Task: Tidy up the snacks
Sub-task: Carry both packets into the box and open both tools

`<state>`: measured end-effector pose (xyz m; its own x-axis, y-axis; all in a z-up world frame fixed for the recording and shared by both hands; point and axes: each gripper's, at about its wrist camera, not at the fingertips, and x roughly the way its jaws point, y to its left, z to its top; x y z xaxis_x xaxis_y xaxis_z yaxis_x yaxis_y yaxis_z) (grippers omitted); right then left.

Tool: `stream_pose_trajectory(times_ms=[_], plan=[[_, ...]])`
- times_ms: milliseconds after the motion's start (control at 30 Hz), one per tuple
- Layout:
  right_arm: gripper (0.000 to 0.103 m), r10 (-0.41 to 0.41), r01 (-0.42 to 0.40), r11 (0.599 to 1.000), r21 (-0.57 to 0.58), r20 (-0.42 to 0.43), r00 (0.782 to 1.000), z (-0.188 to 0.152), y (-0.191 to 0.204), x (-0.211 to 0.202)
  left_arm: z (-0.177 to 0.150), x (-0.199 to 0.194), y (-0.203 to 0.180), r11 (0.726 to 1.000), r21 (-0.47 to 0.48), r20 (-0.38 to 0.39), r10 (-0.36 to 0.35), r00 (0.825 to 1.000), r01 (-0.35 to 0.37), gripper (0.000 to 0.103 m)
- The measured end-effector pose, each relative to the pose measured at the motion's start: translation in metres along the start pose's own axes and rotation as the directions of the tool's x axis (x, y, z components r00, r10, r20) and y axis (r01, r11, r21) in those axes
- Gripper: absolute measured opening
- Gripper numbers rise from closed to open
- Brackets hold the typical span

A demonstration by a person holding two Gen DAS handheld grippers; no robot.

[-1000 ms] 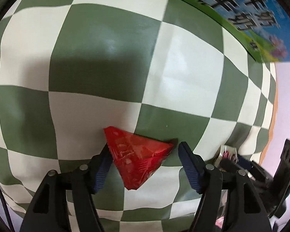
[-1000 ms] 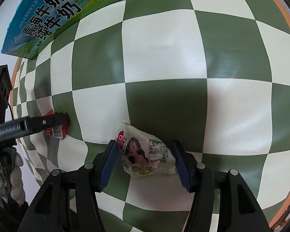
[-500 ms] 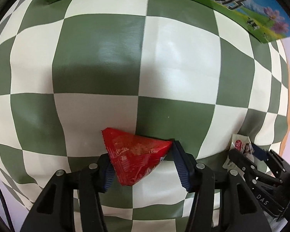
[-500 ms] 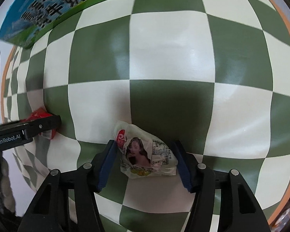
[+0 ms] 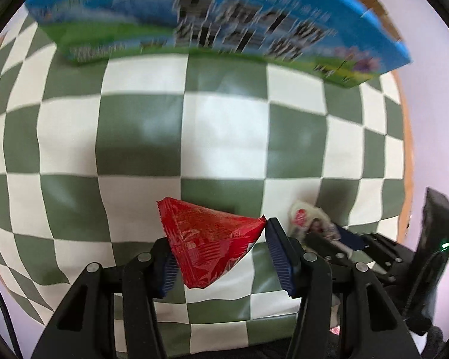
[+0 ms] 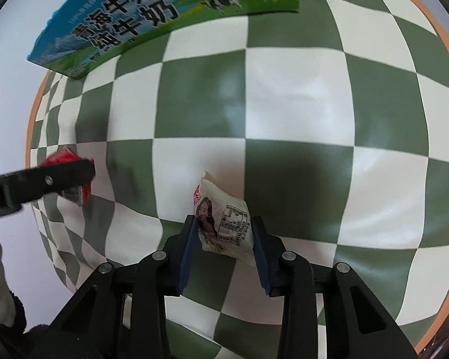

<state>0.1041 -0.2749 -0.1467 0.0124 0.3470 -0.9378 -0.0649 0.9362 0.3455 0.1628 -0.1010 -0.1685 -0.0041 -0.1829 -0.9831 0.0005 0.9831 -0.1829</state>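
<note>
Gripping: left gripper (image 5: 218,257) pinches a red snack packet (image 5: 208,242) between its blue-padded fingers (image 5: 280,258); the packet's right tip meets the right pad, its left flank presses the left pad.
Right tongs: right gripper (image 6: 223,243) is closed on a white snack packet (image 6: 223,227), both pads flat against its sides.
Container: blue-and-green milk carton box (image 6: 152,12) stands at the far edge of the table, printed with large dark Chinese characters, a green meadow band and small cows. From the left wrist view the box (image 5: 224,27) is motion-blurred; its inside cannot be seen, so contents cannot be told.
Red packet, material: glossy crinkled foil, roughly triangular, pointed end hanging down between the fingers. From the right wrist view it (image 6: 64,158) shows partly behind the left gripper's black finger (image 6: 45,179).
White packet, material: soft pillow-shaped plastic, printed with a woman's portrait, a red logo and a block of fine text; crimped top edge. In the left view it (image 5: 306,218) sits just right of the red one, blurred.
Surface: tablecloth (image 6: 299,113) in green and cream checks, smooth with a slight sheen, orange rim at the table edge.
Position: both packets appear to be held above the cloth, near each other, well short of the box.
</note>
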Motion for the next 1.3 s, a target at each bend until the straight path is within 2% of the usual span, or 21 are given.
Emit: stream_pose_trajectory(times_ms=[133, 233, 300, 333, 367, 433, 533, 633, 667, 767, 833, 1033, 1200, 1300], plan=[[0.036, 0.020, -0.020, 1.000, -0.002, 0.016, 1.000, 0.002, -0.012, -0.005, 0.007, -0.005, -0.004, 1.000, 0.016, 0.023, 0.011, 1.000, -0.012, 0.051], [0.036, 0.040, -0.040, 0.999, 0.014, 0.020, 0.999, 0.008, -0.023, -0.010, 0.007, 0.003, -0.004, 1.000, 0.013, 0.009, 0.009, 1.000, -0.009, 0.051], [0.037, 0.061, -0.061, 0.997, 0.040, 0.003, 0.998, 0.007, -0.029, -0.006, 0.007, 0.002, 0.010, 1.000, 0.006, -0.010, 0.002, 1.000, -0.002, 0.051], [0.043, 0.076, -0.076, 0.995, 0.071, -0.004, 0.997, 0.007, -0.036, -0.004, 0.007, 0.003, 0.013, 1.000, 0.008, -0.022, 0.001, 1.000, -0.001, 0.051], [0.059, 0.086, -0.084, 0.991, 0.100, -0.014, 0.996, 0.009, -0.043, -0.002, 0.008, 0.006, 0.016, 1.000, 0.006, -0.032, 0.003, 0.999, -0.003, 0.051], [0.071, 0.112, -0.106, 0.983, 0.152, -0.028, 0.993, 0.013, -0.052, 0.006, 0.007, 0.016, 0.018, 1.000, 0.000, -0.053, 0.007, 0.999, -0.007, 0.051], [0.070, 0.130, -0.124, 0.980, 0.158, -0.028, 0.991, 0.015, -0.052, 0.018, 0.007, 0.032, 0.021, 1.000, -0.015, -0.088, 0.008, 0.996, -0.010, 0.051], [0.056, 0.012, -0.010, 0.999, 0.036, -0.044, 0.999, 0.017, -0.037, 0.023, 0.003, 0.044, 0.023, 1.000, -0.022, -0.113, 0.014, 0.994, -0.016, 0.051], [0.055, -0.014, 0.014, 1.000, -0.003, -0.037, 0.999, 0.016, -0.032, 0.023, 0.002, 0.047, 0.023, 1.000, -0.022, -0.118, 0.014, 0.993, -0.017, 0.051], [0.047, -0.049, 0.048, 0.998, -0.049, -0.022, 0.999, 0.013, -0.026, 0.021, -0.001, 0.051, 0.024, 1.000, -0.023, -0.129, 0.015, 0.992, -0.018, 0.051], [0.043, -0.037, 0.036, 0.998, -0.048, -0.010, 0.999, 0.012, -0.025, 0.018, -0.002, 0.050, 0.024, 1.000, -0.024, -0.127, 0.008, 0.992, -0.011, 0.051], [0.042, 0.010, -0.009, 1.000, -0.027, 0.041, 0.999, 0.010, -0.025, -0.008, 0.002, 0.024, 0.021, 1.000, -0.005, -0.068, -0.003, 0.998, 0.002, 0.051], [0.042, 0.052, -0.050, 0.998, -0.024, 0.123, 0.991, 0.020, -0.029, -0.054, 0.009, -0.017, 0.017, 0.999, 0.014, 0.003, -0.052, 0.999, 0.052, 0.051], [0.042, 0.074, -0.067, 0.997, -0.040, 0.196, 0.978, 0.031, -0.024, -0.088, 0.020, -0.051, 0.013, 0.996, 0.031, 0.064, -0.090, 0.994, 0.088, 0.051]])
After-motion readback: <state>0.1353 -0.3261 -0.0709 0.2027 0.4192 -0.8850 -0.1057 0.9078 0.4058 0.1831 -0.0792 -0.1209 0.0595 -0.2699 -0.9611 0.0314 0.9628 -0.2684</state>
